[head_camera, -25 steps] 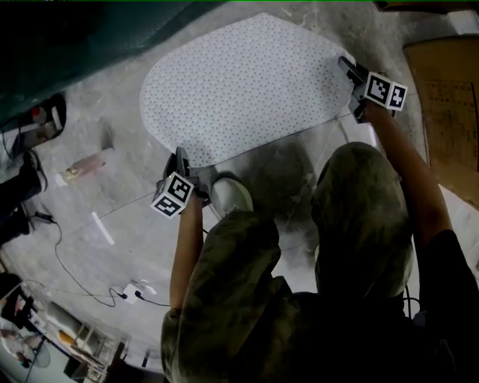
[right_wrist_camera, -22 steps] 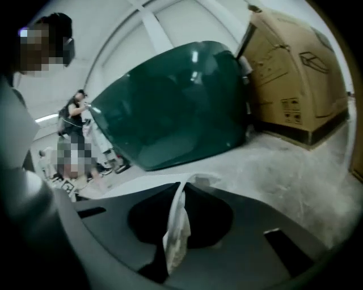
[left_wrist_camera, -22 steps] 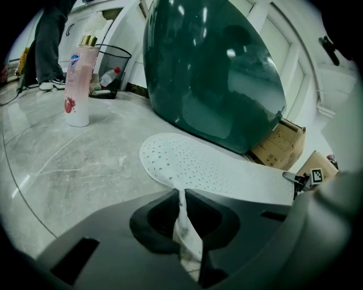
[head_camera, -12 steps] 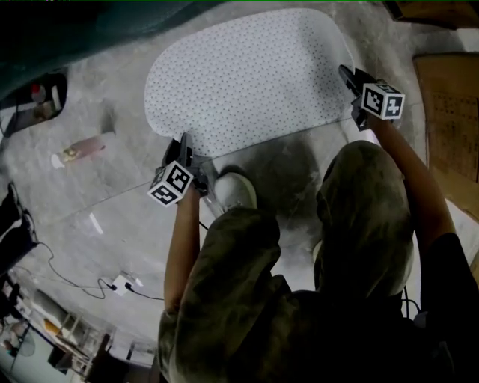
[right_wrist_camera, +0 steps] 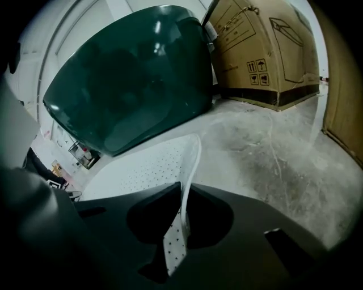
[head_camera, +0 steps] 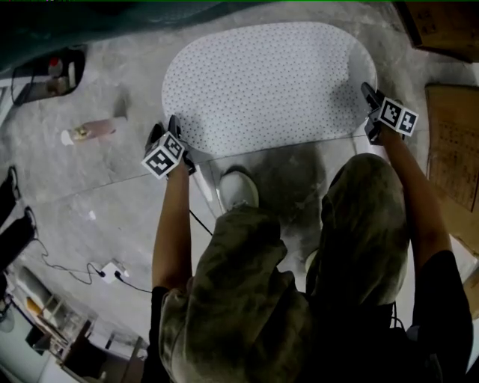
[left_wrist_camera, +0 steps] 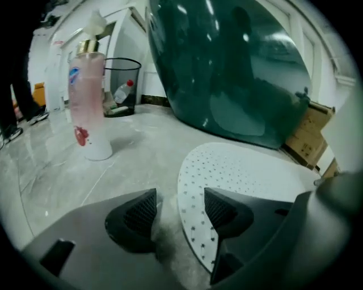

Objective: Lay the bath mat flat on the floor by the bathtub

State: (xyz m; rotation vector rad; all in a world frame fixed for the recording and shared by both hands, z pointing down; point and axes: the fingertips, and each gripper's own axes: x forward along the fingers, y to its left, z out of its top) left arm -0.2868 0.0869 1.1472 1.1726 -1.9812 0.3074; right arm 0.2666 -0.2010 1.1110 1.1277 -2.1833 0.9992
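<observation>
Grey stone-look floor [head_camera: 112, 209], dusty, with the dark green bathtub [head_camera: 90, 22] along the top of the head view. Off to the left: pink bottle [left_wrist_camera: 91, 107] standing upright, wire bin [left_wrist_camera: 121, 85] behind it. Large cardboard box [right_wrist_camera: 261, 45] past the tub on the right.

Position of the bath mat [head_camera: 262, 82]: white oval, dotted with small holes, spread on the floor just beside the tub, long side running along it. Mostly flat already, only the right end lifted. White shoe [head_camera: 238, 191] near the closer edge, not on it.

State of the left gripper [head_camera: 165, 129]: just been opening, now spread wide, pads clear of everything. Mat's left rim down on the floor between the jaws, nearer the right-hand pad, not pinched.

State of the right gripper [head_camera: 370, 96]: clamped on the mat's right rim, with the thin edge standing on end between the pads and curling up off the floor.

Handling, judging by looks:
- Thin, floppy and light. Bends under its own weight, so no stiffness to push with. Lift or drag only.
- Probably rubbery, so likely to grab the floor rather than slide. Expect wrinkles if shoved.
- Not fragile.
- Best hold: outer rim at the two ends, pinched shallow, as on the right now. Holes no use as grip points.

Remaining, as a guess: lower the right end, unclamp, check that rim for curl. Risk: rim springing back up or folding under on release.
</observation>
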